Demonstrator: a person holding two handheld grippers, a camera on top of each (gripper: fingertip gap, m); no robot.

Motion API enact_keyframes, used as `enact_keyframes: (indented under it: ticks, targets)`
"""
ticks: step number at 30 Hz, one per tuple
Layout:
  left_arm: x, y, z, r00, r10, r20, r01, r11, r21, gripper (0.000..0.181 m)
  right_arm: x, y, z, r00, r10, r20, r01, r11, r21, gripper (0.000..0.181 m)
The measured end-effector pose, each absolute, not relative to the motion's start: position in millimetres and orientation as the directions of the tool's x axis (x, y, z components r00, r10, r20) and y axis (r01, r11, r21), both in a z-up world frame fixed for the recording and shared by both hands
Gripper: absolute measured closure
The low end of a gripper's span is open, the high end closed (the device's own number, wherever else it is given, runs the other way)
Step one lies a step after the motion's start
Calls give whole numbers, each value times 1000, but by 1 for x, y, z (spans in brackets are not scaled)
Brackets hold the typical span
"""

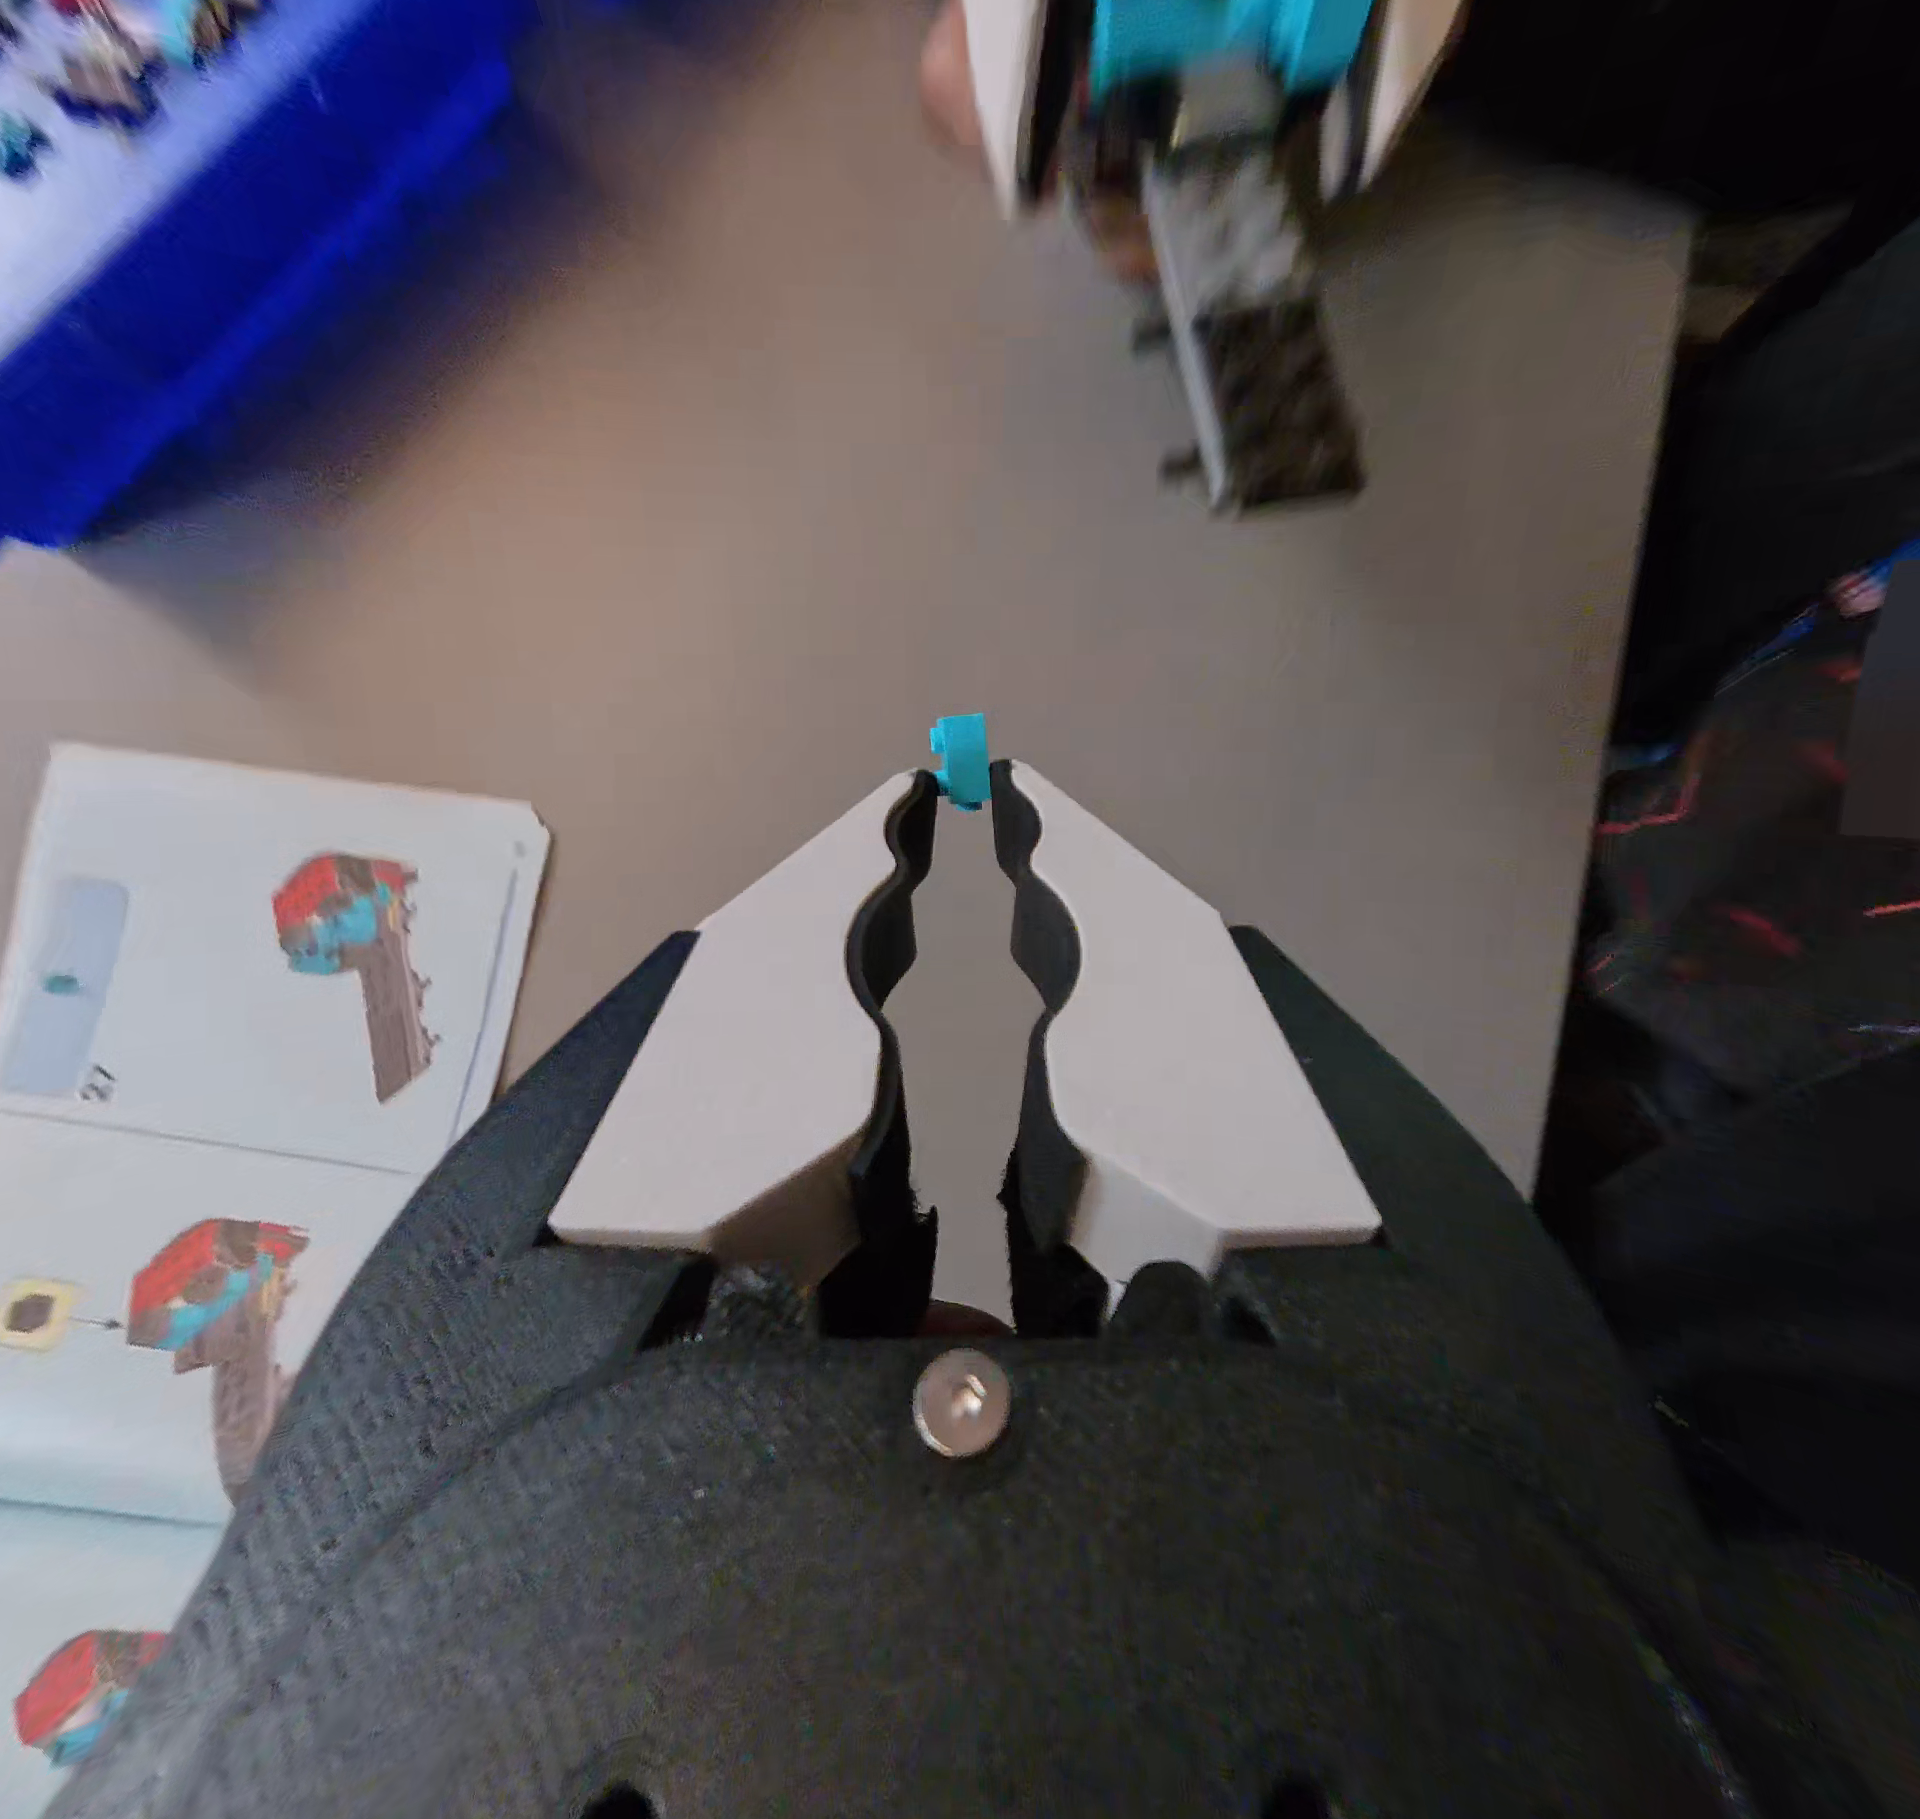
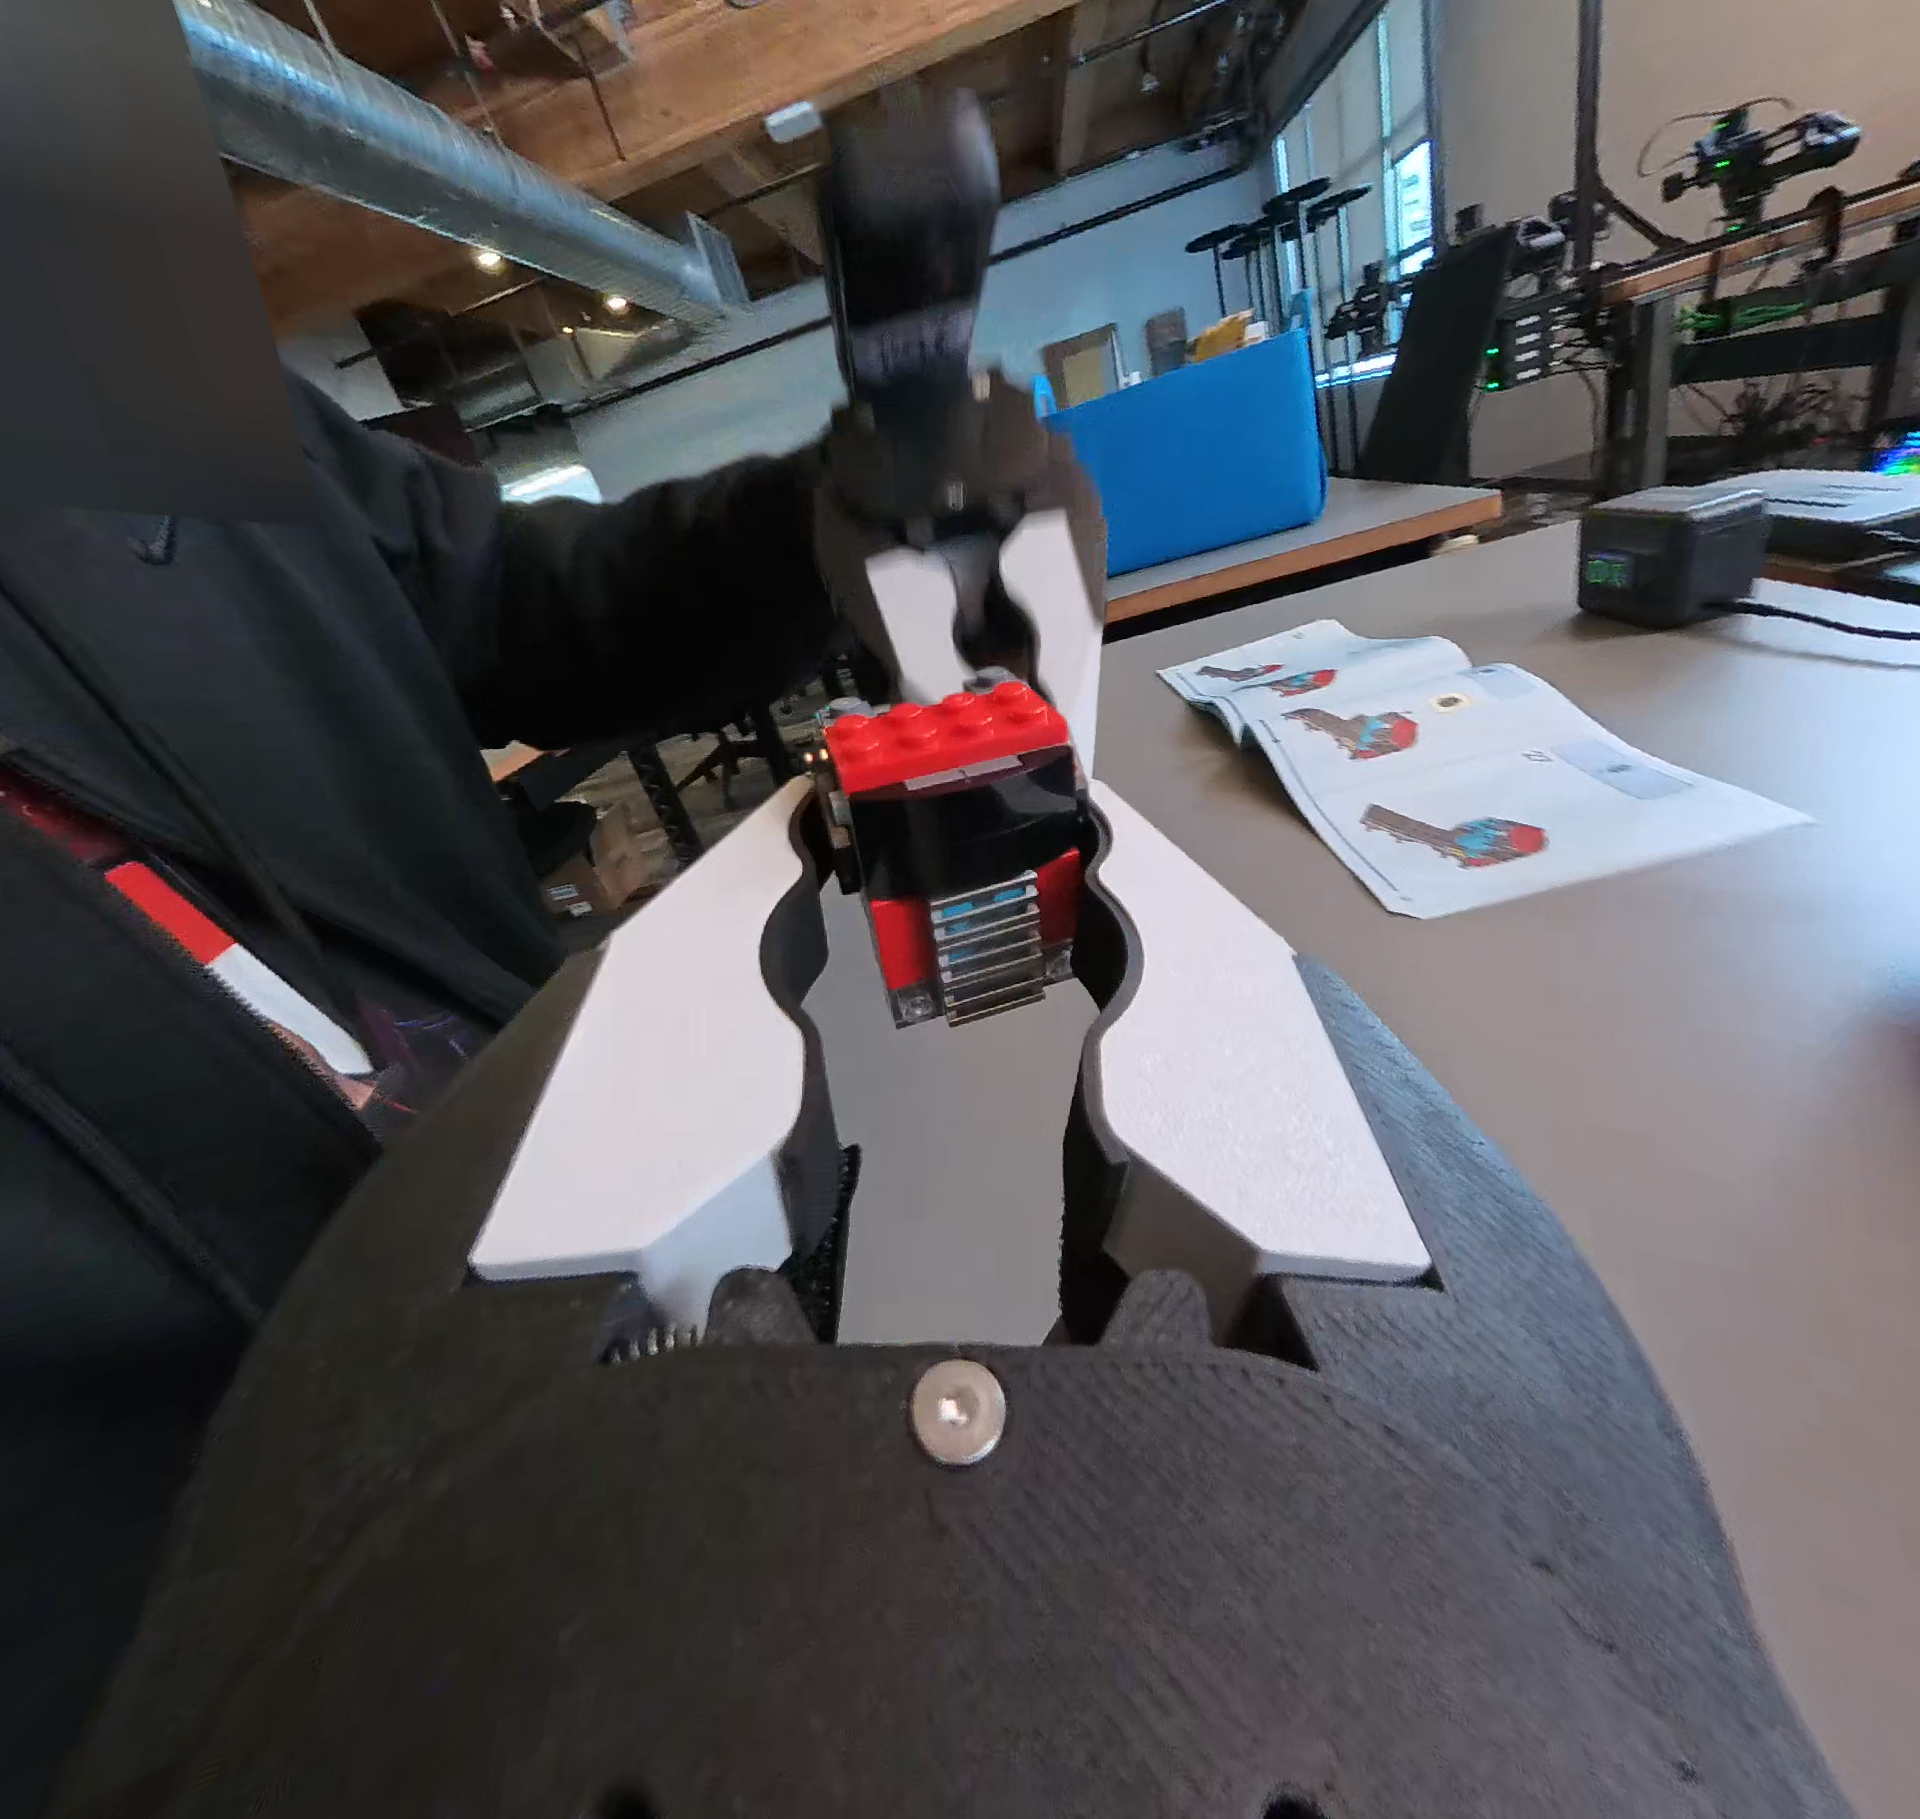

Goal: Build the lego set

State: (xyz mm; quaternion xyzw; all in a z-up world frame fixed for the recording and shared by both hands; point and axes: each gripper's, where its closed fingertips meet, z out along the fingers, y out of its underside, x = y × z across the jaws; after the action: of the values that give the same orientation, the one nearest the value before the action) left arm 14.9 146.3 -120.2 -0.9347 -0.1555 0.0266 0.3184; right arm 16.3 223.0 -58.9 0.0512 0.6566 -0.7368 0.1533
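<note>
Left gripper (image 1: 961,777) pinches a tiny teal brick (image 1: 958,759) right at its fingertips, jaws nearly closed on it. Right gripper (image 2: 961,834) is clamped around the red-and-black truck build (image 2: 961,834) — held up above the table (image 2: 1558,1094), instruction booklet (image 2: 1455,761) lying open off to the right.
</note>
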Motion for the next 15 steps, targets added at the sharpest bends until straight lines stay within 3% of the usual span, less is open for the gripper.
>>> enact_keyframes:
  ticks: [1,15]
  targets:
    - [14,142,-132,949,311,41,274,-761,-588,170,14,224,-59,-948,-152,-278,294,-92,-951,137]
    - [8,116,-160,823,535,192,505,-535,-677,158,1,236,-62,-954,-99,-284,293,-90,-952,137]
